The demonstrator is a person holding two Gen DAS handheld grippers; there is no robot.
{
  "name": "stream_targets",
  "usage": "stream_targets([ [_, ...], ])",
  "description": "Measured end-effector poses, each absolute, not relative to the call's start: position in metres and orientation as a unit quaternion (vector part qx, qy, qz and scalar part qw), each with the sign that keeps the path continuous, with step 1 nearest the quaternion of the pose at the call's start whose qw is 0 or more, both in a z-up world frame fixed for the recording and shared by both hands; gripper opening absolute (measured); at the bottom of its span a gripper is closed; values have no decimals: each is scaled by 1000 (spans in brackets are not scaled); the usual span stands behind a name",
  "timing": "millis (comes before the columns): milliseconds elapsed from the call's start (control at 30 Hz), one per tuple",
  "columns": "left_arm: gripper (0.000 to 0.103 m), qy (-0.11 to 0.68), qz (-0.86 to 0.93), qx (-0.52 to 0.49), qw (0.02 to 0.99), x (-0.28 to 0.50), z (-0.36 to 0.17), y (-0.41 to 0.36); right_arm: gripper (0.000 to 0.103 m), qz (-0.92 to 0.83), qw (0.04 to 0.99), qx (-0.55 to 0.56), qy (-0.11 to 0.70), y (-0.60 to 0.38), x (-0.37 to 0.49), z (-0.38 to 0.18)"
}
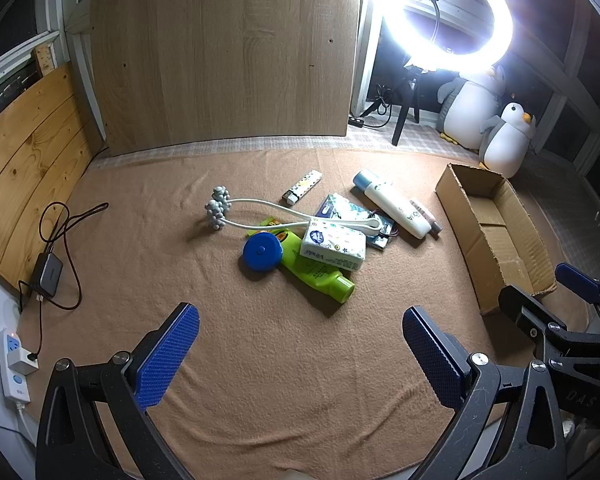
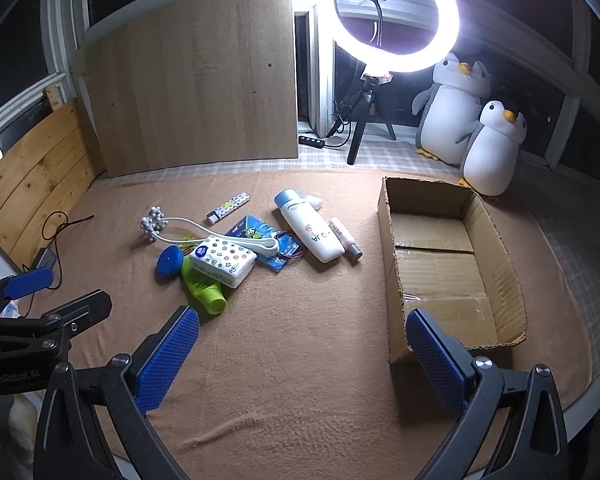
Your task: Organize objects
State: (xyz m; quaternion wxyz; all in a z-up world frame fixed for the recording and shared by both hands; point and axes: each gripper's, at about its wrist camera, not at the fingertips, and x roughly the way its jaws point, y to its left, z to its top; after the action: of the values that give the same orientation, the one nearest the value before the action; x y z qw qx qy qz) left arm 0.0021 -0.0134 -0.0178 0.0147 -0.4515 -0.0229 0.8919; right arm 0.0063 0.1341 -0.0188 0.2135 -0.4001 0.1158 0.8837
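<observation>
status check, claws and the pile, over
Left claw open, right claw open, both empty above the blanket. Pile untouched: tissue pack atop green bottle. Cardboard box empty. Nothing blocking.

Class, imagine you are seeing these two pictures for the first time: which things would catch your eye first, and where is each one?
The glaring ring light on its tripod at the back dominates, with two plush penguins just right of it. On the tan blanket, a jumbled pile in the middle stands out: a green bottle, a tissue pack and a white bottle. To its right lies an open, empty cardboard box; both grippers hang open near the blanket's front.
</observation>
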Motion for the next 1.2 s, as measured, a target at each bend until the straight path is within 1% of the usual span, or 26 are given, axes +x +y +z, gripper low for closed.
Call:
stream_targets([
  [1200, 103, -20, 889, -457, 21, -8, -27, -15, 102, 876, 231, -404, 127, 142, -2, -27],
])
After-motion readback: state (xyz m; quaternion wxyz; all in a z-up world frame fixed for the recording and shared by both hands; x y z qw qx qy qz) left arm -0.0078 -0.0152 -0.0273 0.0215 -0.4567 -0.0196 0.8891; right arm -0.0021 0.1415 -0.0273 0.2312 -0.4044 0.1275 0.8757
